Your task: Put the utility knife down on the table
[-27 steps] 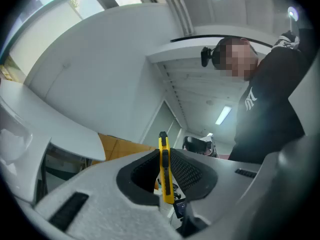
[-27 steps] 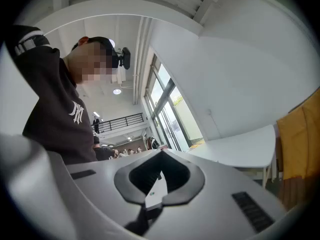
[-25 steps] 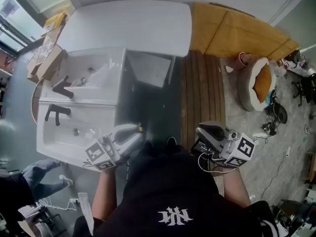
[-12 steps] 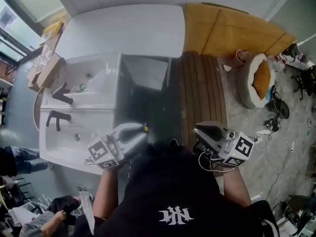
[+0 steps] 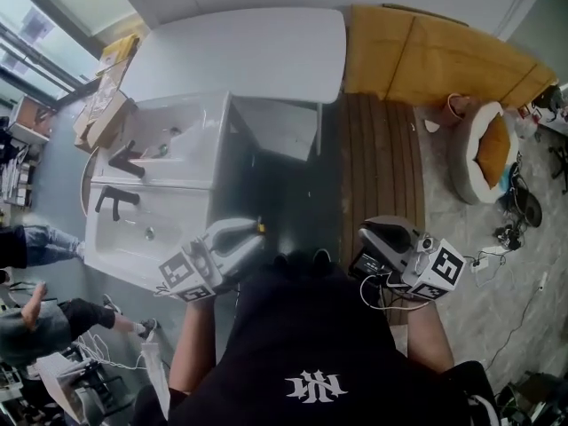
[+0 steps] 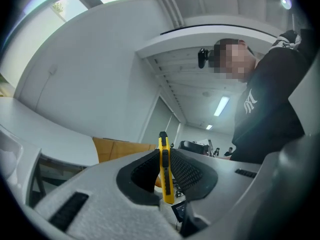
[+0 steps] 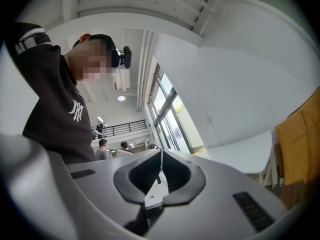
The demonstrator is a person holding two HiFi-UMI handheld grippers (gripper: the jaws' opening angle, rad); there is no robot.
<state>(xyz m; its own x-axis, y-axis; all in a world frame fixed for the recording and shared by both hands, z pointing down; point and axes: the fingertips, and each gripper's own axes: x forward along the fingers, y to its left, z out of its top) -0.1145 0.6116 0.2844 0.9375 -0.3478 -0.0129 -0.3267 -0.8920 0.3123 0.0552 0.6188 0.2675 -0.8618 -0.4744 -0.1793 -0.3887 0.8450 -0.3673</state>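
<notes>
Left gripper view: the utility knife point(image 6: 164, 168) is clamped by the left gripper point(image 6: 165, 159); the right gripper point(image 7: 161, 171) is closed on nothing; the table point(image 5: 240, 51) is not yet reached.

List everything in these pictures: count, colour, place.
utility knife: one, yellow, upright in the jaws of the left gripper
table: one, white, far ahead
sink basins: two, white, at left
taps: two, black, one per basin
cardboard boxes: at least two, brown, far left
panels: several, ochre, far right
pet bed: one, white with orange cushion, right floor
bystanders: two, partly seen, lower left edge
left gripper: one, grey, shut on the utility knife
right gripper: one, grey, jaws together, empty
</notes>
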